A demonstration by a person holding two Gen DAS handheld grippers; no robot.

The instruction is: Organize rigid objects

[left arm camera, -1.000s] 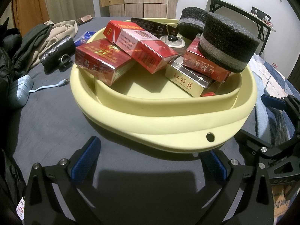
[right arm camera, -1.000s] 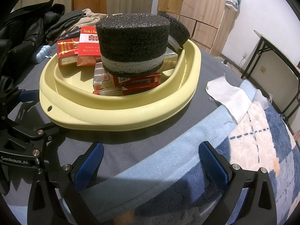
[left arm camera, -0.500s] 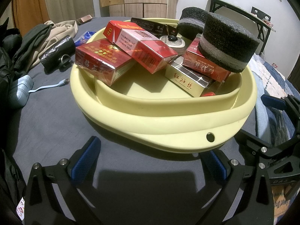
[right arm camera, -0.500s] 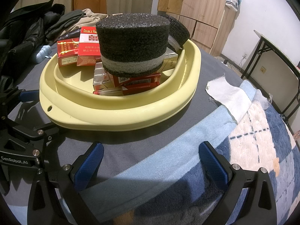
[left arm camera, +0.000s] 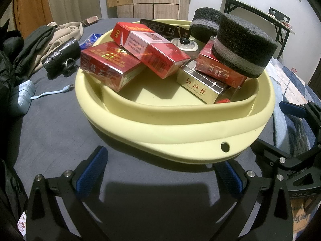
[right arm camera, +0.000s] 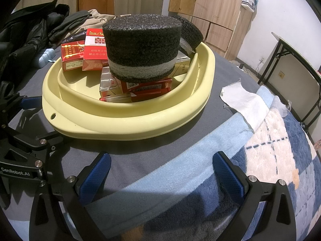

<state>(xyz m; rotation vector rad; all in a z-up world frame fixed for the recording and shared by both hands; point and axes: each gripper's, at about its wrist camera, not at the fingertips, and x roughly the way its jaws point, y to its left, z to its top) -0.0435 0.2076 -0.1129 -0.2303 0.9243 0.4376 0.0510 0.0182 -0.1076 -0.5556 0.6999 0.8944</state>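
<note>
Pale yellow oval basin (left arm camera: 180, 140) sits on dark grey cloth, small hole in its rim. Inside: red cigarette packs (left arm camera: 108, 68) stacked at angles, one gold pack (left arm camera: 200, 86) lying flat, one red pack (left arm camera: 218, 70) resting on it. Black foam disc (left arm camera: 244, 46) with grey band sits tilted on that pack. Second foam disc (left arm camera: 204, 26) leans at the far rim.
</note>
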